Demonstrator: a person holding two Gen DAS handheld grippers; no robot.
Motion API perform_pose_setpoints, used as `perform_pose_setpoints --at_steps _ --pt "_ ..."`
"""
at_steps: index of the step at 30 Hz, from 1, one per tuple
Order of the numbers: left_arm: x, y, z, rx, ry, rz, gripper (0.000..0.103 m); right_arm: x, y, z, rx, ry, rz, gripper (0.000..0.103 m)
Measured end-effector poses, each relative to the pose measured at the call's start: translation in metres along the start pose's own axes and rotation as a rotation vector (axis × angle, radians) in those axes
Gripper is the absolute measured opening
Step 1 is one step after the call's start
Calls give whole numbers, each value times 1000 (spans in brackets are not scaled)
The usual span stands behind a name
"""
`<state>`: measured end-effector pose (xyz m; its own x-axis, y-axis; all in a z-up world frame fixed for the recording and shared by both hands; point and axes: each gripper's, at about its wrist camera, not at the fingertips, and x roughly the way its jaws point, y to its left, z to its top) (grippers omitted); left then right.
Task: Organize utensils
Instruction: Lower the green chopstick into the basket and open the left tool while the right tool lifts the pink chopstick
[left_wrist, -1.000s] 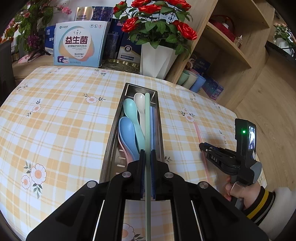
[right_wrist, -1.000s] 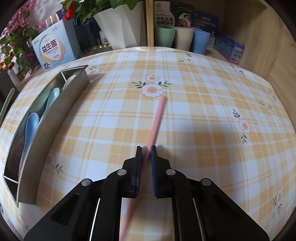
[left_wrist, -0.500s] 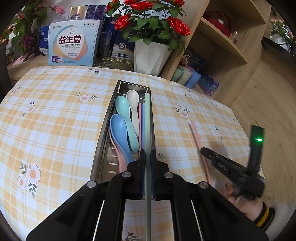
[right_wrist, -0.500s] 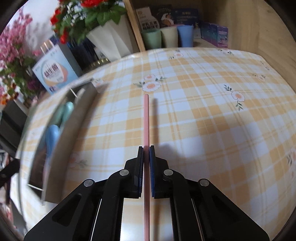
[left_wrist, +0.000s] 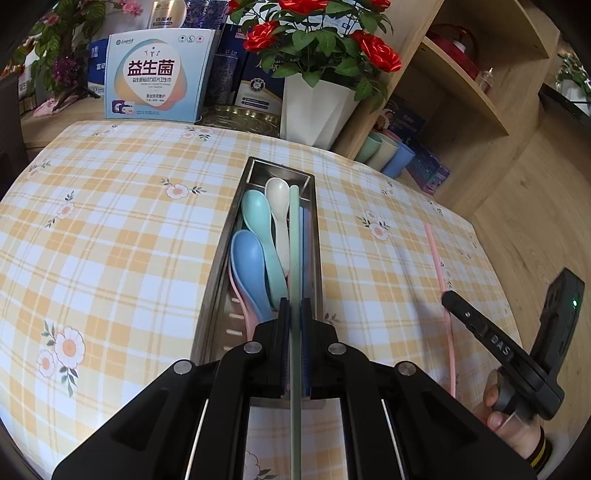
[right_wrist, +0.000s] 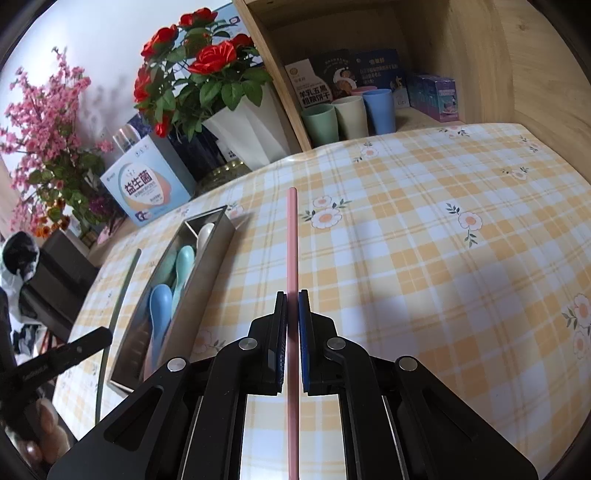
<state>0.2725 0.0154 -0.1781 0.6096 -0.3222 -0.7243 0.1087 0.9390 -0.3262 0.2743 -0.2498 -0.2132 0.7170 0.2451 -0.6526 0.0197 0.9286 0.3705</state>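
Both chopsticks are lifted and ready for the metal tray (left_wrist: 221, 266). The left gripper (left_wrist: 294, 310) pinches a pale green chopstick (left_wrist: 294, 236) above the tray's right side, over the spoons (left_wrist: 258, 251). Toward the counter's right edge, the right gripper (right_wrist: 292, 306) pinches a slim pink chopstick (right_wrist: 292, 240), clear of the checked cloth. Next, each likely needs lowering lengthwise into the tray.
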Motion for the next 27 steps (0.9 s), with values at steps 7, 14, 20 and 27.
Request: perform_pose_setpoints --at_steps 7,14,20,27 --pt "9 -2 26 -10 0 -29 6 -1 -6 -2 2 -13 20 6" --pt "53 -6 52 0 63 -20 6 -5 -17 -1 27 -35 30 6" --pt "83 -8 58 47 108 30 6 -12 -33 1 67 -49 23 6" --pt "100 -7 54 75 149 72 6 -10 -47 -1 106 -39 18 6"
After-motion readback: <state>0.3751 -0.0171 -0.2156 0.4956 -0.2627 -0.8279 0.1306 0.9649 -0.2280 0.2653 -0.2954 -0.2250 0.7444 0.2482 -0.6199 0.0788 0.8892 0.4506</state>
